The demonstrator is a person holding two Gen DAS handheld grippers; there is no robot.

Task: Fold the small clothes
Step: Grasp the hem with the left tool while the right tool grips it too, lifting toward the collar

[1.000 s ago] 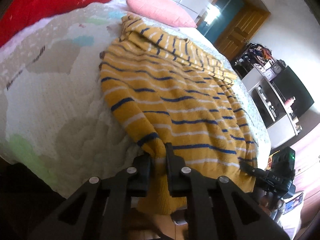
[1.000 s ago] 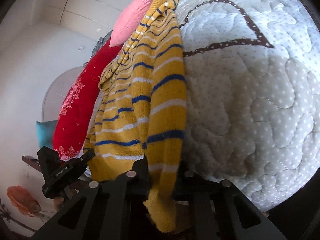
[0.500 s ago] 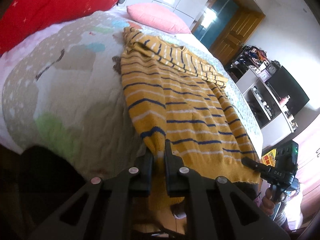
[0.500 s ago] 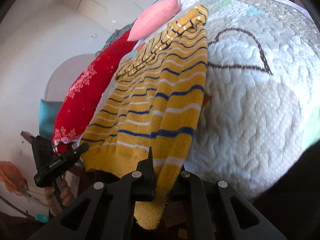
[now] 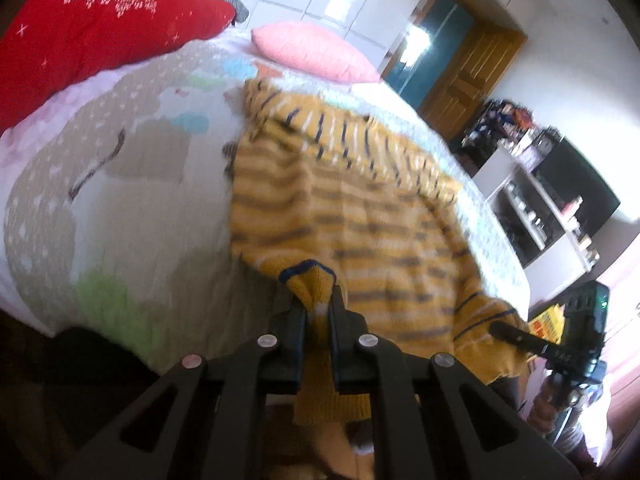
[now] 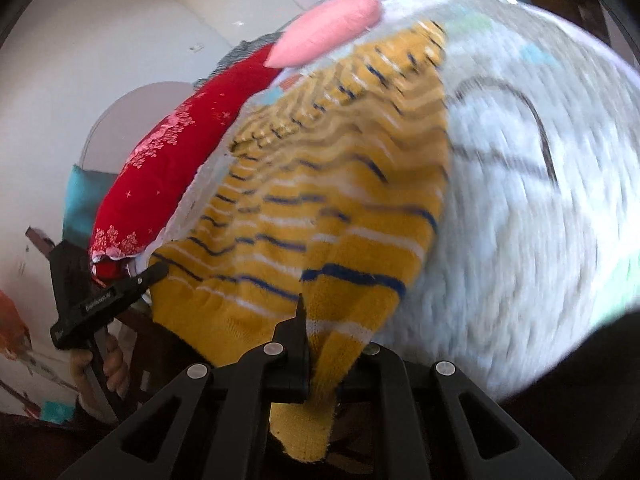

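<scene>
Sweater (image 5: 360,216) — yellow knit with blue and white stripes — lies spread on the quilted bed (image 5: 120,208), its near hem lifted off the edge. Left gripper (image 5: 318,320): fingers clamped on one hem corner, the fabric bunched between them. Right gripper (image 6: 328,344): fingers clamped on the other corner, a strip of knit hanging below. Red pillow (image 5: 100,28) and pink pillow (image 5: 316,52) sit at the far end. Both views are motion-blurred.
</scene>
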